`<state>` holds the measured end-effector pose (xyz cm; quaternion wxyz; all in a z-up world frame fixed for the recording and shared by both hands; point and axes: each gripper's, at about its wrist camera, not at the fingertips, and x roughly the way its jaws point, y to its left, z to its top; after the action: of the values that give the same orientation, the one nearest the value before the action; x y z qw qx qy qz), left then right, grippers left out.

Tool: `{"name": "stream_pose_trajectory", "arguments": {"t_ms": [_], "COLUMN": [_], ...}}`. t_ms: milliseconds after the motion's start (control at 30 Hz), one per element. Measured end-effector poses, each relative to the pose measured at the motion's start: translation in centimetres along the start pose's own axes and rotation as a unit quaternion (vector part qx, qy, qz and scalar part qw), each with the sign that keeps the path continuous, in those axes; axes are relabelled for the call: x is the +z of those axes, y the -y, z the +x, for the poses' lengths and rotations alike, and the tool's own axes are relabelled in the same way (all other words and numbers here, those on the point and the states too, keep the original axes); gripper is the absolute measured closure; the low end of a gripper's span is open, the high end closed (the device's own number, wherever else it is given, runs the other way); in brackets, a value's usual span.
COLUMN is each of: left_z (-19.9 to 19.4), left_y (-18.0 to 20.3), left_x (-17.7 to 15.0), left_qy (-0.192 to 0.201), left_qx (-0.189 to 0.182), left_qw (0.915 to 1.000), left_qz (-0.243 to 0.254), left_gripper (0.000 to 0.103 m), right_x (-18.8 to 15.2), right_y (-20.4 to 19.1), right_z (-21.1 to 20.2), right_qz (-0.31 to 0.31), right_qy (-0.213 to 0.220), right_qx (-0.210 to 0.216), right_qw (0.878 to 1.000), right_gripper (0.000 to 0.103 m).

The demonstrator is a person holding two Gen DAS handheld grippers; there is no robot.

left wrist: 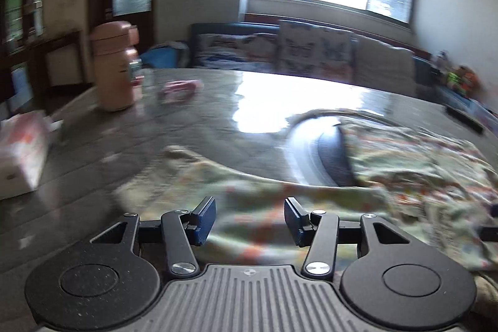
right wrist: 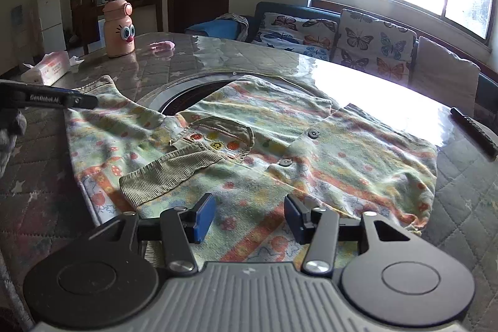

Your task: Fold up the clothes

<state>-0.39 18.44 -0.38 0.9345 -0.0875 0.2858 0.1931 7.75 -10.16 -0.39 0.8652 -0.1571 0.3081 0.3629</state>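
Observation:
A small patterned child's shirt [right wrist: 249,151] with orange and green print, a corduroy collar flap and snap buttons lies spread on the table [right wrist: 460,207]. My right gripper [right wrist: 249,220] is open just above the shirt's near hem, with nothing between its fingers. The left gripper's arm [right wrist: 53,100] shows at the shirt's far left sleeve. In the blurred left wrist view, my left gripper [left wrist: 249,221] is open low over the shirt [left wrist: 389,176], empty.
A round inset burner [right wrist: 193,98] lies partly under the shirt. A pink cartoon bottle [right wrist: 119,28], a tissue pack [right wrist: 51,67] and a small pink item [right wrist: 162,45] stand at the far left. A black stick [right wrist: 473,126] lies at the right edge. A butterfly-cushioned sofa [right wrist: 358,36] stands behind.

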Motion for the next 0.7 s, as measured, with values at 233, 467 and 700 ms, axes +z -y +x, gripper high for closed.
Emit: {"name": "stream_pose_trajectory", "arguments": {"t_ms": [233,467,700], "left_z": [1.8,3.0,2.1], "left_y": [-5.3,-6.2,-5.0], "left_x": [0.8,0.9,1.2], "left_qy": [-0.009,-0.020,-0.019], "left_qx": [0.091,0.088,0.047], "left_qw": [0.9946,0.9945,0.9965], "left_qz": [-0.049,-0.053,-0.067], "left_gripper": [0.052,0.058,0.092], "right_x": [-0.4,-0.7,-1.2], "right_y": [0.7,1.4,2.0], "right_z": [-0.5,-1.2,-2.0], "right_qz": [0.019,0.038,0.058], "right_qy": [-0.004,0.000,0.006], "right_qx": [-0.003,-0.009,-0.012], "right_qw": [1.000,0.999,0.998], "right_gripper": [0.053,0.053,0.053]}}
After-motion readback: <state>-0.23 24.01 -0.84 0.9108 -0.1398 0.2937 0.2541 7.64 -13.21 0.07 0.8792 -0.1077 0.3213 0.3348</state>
